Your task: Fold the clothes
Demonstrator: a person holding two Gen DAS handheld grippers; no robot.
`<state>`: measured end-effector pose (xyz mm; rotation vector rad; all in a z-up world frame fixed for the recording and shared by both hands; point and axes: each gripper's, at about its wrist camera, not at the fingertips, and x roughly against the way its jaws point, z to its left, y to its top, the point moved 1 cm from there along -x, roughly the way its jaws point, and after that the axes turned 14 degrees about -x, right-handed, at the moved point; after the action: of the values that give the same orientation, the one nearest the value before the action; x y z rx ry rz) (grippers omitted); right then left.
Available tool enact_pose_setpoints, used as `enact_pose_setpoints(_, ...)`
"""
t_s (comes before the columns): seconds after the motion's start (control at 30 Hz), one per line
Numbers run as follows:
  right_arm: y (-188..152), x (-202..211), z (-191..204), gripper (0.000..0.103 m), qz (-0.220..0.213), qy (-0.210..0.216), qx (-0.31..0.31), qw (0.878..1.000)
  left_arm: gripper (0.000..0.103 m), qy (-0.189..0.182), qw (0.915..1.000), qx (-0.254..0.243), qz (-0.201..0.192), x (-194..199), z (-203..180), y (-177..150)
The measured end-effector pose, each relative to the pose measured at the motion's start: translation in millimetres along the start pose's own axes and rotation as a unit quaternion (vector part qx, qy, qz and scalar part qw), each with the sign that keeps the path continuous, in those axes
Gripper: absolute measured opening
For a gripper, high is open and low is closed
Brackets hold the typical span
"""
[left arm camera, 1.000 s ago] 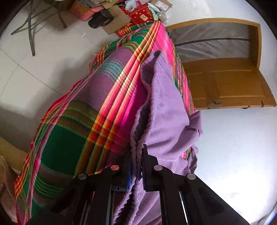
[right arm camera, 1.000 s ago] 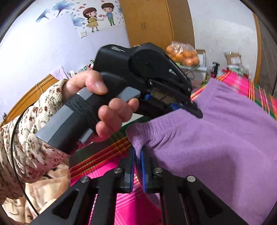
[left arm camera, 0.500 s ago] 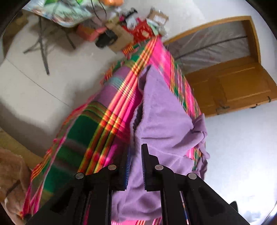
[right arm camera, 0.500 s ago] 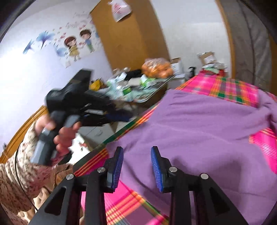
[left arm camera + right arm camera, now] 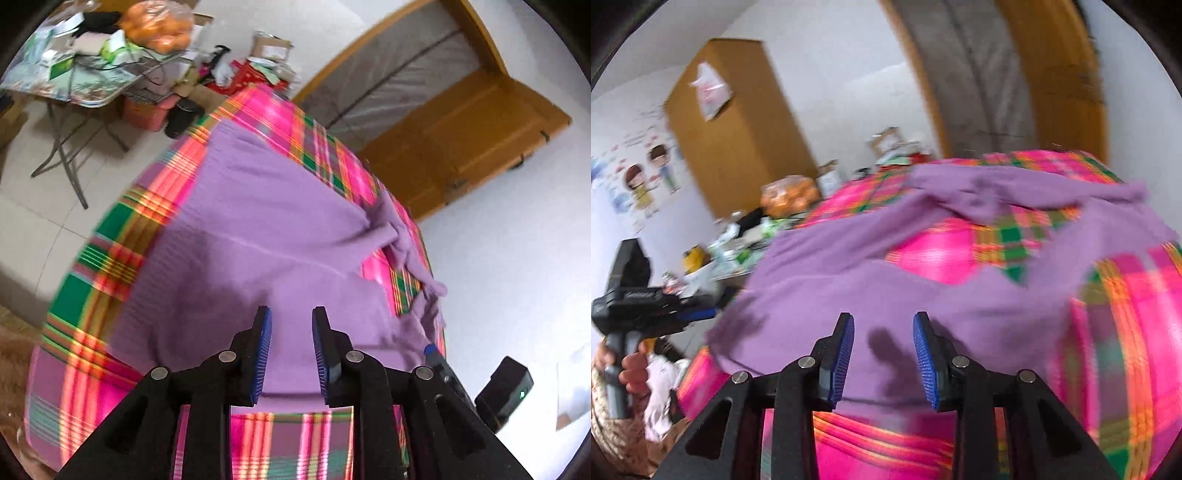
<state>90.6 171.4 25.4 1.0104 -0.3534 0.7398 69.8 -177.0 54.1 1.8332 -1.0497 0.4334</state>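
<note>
Bright checked cloth [image 5: 110, 266] covers the table under the purple garment [image 5: 258, 236], which now lies spread flat. Both left gripper [image 5: 290, 350] and right gripper [image 5: 882, 354] jaws just opened, empty: they let go, so folding can begin.

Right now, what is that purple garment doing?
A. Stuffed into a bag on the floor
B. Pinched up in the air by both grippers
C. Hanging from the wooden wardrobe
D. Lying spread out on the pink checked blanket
D: the purple garment lies flat on the pink checked blanket, and both the left gripper and the right gripper stand open above it with nothing between their fingers.
</note>
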Motion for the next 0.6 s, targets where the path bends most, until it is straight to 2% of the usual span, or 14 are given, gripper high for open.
enact_pose_setpoints(0.1,-5.0,11.2,-27.9,0.034,-0.005,-0.021,-0.028,0.999,0.024,-0.006,0.9991,-0.036,0.021,-17.7,-25.8,-12.3)
enact_pose_setpoints(0.23,-7.2,26.7,-54.6,0.034,-0.020,-0.053,-0.051,0.997,0.024,-0.023,0.9966,-0.060,0.051,-39.9,-52.0,-27.3)
enact_pose_setpoints(0.37,0.7,59.1,-74.2,0.034,-0.055,-0.081,-0.050,0.994,0.024,-0.030,0.9933,-0.096,0.058,-53.6,-82.8,-36.8)
enact_pose_setpoints(0.53,20.2,102.3,-90.2,0.034,-0.103,-0.128,-0.033,0.986,0.024,-0.033,0.9819,-0.173,0.070,-71.6,-125.7,-49.1)
enact_pose_setpoints(0.6,27.9,113.8,-98.1,0.034,-0.108,-0.147,-0.022,0.983,0.024,-0.040,0.9758,-0.198,0.082,-83.1,-142.8,-53.7)
